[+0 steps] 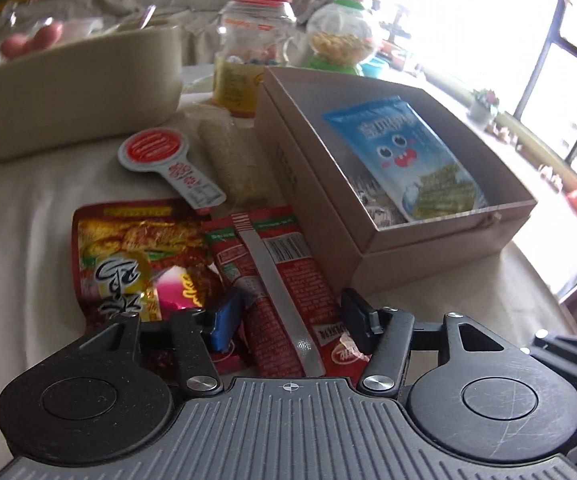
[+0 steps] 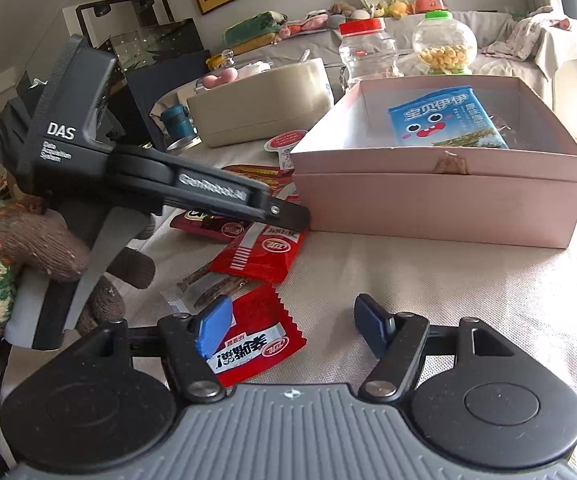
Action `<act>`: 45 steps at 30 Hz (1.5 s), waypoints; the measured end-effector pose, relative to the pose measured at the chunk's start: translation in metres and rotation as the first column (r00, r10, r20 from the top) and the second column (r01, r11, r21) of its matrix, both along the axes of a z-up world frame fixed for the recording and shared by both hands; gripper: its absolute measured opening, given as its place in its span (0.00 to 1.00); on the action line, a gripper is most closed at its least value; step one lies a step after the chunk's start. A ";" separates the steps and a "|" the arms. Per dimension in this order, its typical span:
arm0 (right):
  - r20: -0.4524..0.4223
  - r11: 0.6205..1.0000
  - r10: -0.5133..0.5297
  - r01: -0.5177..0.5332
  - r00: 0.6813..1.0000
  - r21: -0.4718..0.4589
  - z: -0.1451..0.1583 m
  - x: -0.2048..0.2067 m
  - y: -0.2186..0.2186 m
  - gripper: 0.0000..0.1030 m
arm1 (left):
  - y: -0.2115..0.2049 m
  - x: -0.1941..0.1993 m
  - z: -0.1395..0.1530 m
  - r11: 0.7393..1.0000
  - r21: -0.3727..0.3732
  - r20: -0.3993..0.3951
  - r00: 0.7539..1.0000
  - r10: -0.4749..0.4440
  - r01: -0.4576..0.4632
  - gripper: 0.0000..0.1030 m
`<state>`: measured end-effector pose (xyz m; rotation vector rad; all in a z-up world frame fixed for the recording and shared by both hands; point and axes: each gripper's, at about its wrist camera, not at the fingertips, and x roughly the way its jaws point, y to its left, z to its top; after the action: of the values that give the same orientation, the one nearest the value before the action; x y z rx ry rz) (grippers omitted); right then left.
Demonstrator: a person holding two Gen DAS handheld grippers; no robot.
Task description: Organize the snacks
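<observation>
An open pink cardboard box (image 1: 428,236) (image 2: 440,204) holds a blue seaweed snack packet (image 1: 404,156) (image 2: 446,118). My left gripper (image 1: 288,320) is open, its fingers on either side of a long red snack packet (image 1: 284,288) that lies by the box; it also shows in the right wrist view (image 2: 296,220) over that packet (image 2: 260,252). A red-yellow noodle packet (image 1: 128,248), a round-headed red-white packet (image 1: 168,160) and a pale rice bar (image 1: 232,160) lie nearby. My right gripper (image 2: 292,328) is open above a small red packet (image 2: 256,340).
A beige tub (image 1: 80,92) (image 2: 260,108), a red-lidded clear jar (image 1: 252,40) (image 2: 366,50) and a green-topped candy dispenser (image 1: 344,36) (image 2: 444,44) stand behind the box. A clear-wrapped dark snack (image 2: 204,288) lies left of my right gripper. A sofa lies beyond.
</observation>
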<state>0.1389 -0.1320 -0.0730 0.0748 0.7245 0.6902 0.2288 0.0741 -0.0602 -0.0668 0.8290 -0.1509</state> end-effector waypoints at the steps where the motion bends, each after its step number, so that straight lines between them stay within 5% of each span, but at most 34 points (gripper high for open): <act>1: 0.001 1.000 0.001 -0.001 1.000 -0.003 0.000 -0.001 0.001 0.68 | -0.002 0.000 0.000 1.000 0.011 0.003 1.000 0.002 -0.002 0.61; 8: 0.022 0.999 0.016 -0.015 1.000 -0.050 0.001 -0.005 0.009 0.73 | 0.008 -0.017 -0.004 1.000 -0.028 0.056 0.998 0.001 0.000 0.51; 13: 0.041 0.993 0.044 -0.039 0.998 -0.108 0.001 -0.008 0.018 0.80 | 0.026 -0.068 0.002 0.998 -0.065 0.108 0.994 0.030 -0.023 0.46; 17: 0.011 0.988 0.085 -0.083 0.996 -0.128 0.001 -0.008 0.025 1.00 | 0.044 -0.116 0.007 0.993 -0.107 0.117 0.991 0.063 -0.051 0.45; 25: -0.058 0.963 0.112 -0.123 0.992 -0.239 0.011 -0.010 0.046 0.99 | 0.074 -0.162 0.011 0.974 -0.155 0.134 0.973 0.187 -0.166 0.45; 29: -0.002 0.976 0.084 -0.083 0.996 -0.203 0.020 -0.014 0.069 0.99 | 0.088 -0.161 0.009 0.965 -0.136 0.119 0.963 0.241 -0.225 0.45; 32: -0.047 0.981 0.066 -0.073 0.997 -0.178 0.018 -0.001 0.095 0.99 | 0.091 -0.164 0.006 0.964 -0.144 0.105 0.966 0.238 -0.222 0.45; 36: -0.037 0.955 0.082 -0.089 0.996 -0.282 0.009 0.006 0.120 0.93 | 0.093 -0.167 0.001 0.960 -0.161 0.092 0.965 0.246 -0.230 0.45; 40: -0.007 0.933 0.139 -0.134 0.990 -0.334 0.007 -0.011 0.092 0.92 | 0.084 -0.163 -0.002 0.966 -0.173 0.094 0.973 0.211 -0.193 0.45; 45: 0.091 0.918 0.011 0.026 0.996 -0.396 0.006 -0.014 0.030 0.92 | 0.054 -0.145 -0.004 0.979 -0.183 0.096 0.990 0.103 -0.085 0.45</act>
<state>0.1250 -0.1016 -0.0667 -0.3250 0.7631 0.5237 0.0834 0.1279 -0.0642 -0.2647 0.7042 -0.1380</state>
